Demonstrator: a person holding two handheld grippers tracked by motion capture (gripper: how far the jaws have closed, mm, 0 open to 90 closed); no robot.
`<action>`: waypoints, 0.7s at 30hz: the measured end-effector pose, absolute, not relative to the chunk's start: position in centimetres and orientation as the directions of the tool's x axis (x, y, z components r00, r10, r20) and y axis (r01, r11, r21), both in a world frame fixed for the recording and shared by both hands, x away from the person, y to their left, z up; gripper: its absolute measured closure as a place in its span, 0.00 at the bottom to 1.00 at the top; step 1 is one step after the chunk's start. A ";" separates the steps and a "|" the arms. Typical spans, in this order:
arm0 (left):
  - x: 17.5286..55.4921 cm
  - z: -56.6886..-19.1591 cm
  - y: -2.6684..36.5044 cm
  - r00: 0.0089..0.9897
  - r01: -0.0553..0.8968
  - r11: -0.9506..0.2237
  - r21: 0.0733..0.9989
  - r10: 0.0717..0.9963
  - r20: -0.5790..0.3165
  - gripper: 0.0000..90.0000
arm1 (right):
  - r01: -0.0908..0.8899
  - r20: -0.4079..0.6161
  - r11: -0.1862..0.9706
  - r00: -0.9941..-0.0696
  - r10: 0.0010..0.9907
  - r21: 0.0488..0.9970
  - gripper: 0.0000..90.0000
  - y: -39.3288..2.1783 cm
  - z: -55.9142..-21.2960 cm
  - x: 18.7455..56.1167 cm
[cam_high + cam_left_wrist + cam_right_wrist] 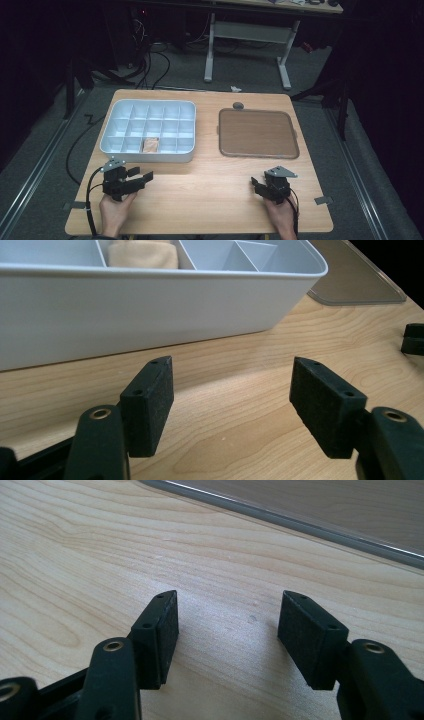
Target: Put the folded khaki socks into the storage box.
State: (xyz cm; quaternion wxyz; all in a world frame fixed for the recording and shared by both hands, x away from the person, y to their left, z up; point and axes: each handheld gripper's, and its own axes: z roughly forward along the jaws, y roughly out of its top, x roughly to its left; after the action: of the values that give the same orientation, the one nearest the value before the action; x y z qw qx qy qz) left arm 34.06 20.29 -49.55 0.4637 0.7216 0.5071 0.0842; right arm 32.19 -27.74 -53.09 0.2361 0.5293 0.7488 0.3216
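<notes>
A white divided box (111,135) stands on the left half of the wooden table (210,175). One front-row compartment holds a tan folded item (150,145). My left gripper (141,175) rests low on the table just in front of the box, open and holding nothing. In the left gripper view its open jaws (232,367) face the box's white wall (150,305), with the tan item (142,254) beyond the rim. My right gripper (256,185) sits near the front right, also open and holding nothing. In the right gripper view the jaws (230,600) frame bare wood.
A flat brown lid with a grey rim (258,133) lies on the right half of the table, and its edge (300,515) crosses the right gripper view. A small grey round piece (238,105) sits behind it. A desk frame (247,45) and cables lie on the floor beyond.
</notes>
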 end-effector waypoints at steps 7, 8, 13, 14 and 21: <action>34.2 -50.4 19.4 0.483 0.664 -0.082 0.744 0.806 -0.343 0.39 | 0.641 -0.013 0.233 -0.328 0.945 0.732 0.46 -27.7 -53.1 32.2; 34.2 -50.6 19.3 0.483 0.663 -0.082 0.744 0.806 -0.342 0.39 | 0.641 -0.013 0.233 -0.328 0.945 0.732 0.46 -27.7 -53.1 32.2; 34.4 -51.1 18.8 0.487 0.672 -0.089 0.735 0.801 -0.349 0.39 | 0.641 -0.013 0.233 -0.328 0.945 0.732 0.46 -27.7 -53.1 32.2; 34.4 -51.1 18.7 0.488 0.672 -0.089 0.735 0.800 -0.349 0.39 | 0.641 -0.013 0.233 -0.328 0.945 0.732 0.46 -27.7 -53.1 32.2; 34.6 -51.5 18.3 0.488 0.673 -0.090 0.734 0.800 -0.349 0.39 | 0.640 -0.013 0.233 -0.328 0.944 0.732 0.46 -27.7 -53.1 32.2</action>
State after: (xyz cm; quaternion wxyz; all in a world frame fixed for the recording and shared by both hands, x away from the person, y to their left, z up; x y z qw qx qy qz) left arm 34.64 18.32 -51.48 0.4516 0.7349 0.5009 0.0705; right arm 32.19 -27.74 -53.10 0.2362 0.5292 0.7488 0.3217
